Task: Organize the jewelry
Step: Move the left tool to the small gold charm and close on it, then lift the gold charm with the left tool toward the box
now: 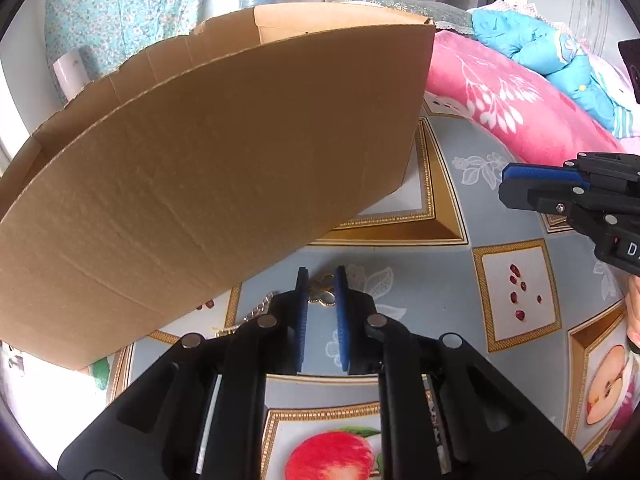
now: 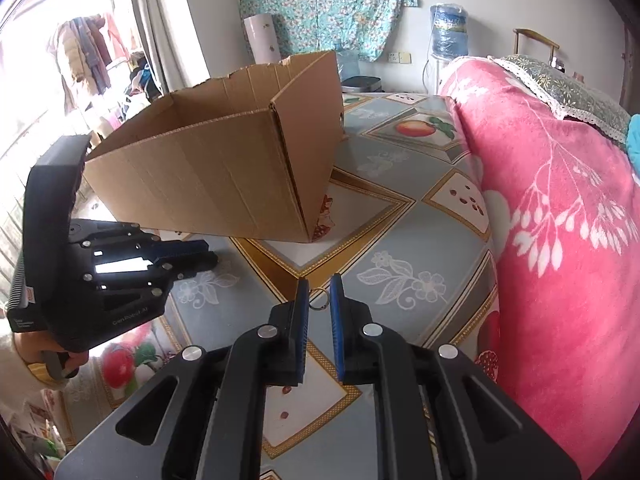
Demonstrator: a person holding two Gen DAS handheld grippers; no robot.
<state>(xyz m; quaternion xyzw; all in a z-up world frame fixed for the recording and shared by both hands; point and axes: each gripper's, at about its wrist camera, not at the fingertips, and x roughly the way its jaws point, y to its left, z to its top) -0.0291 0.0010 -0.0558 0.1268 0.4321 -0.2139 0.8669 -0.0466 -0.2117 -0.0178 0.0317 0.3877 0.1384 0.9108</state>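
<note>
In the left wrist view, my left gripper [image 1: 320, 276] is low over the tablecloth, shut on a gold chain [image 1: 322, 295]. The rest of the chain trails left along the cloth beside the box. In the right wrist view, my right gripper [image 2: 319, 282] is shut on a small silver ring [image 2: 320, 309], held above the cloth. An open cardboard box [image 1: 200, 168] [image 2: 224, 168] stands just beyond both grippers. The right gripper [image 1: 506, 184] also shows at the right edge of the left wrist view. The left gripper [image 2: 209, 253] appears at the left of the right wrist view, its tips near the box's base.
A fruit-patterned tablecloth [image 2: 400, 216] covers the surface. A pink floral blanket [image 2: 560, 200] [image 1: 500, 96] is piled along the right side, with blue bedding [image 1: 540, 52] behind it. A hand [image 2: 48, 352] holds the left gripper's handle. A wall and hanging cloth lie beyond the box.
</note>
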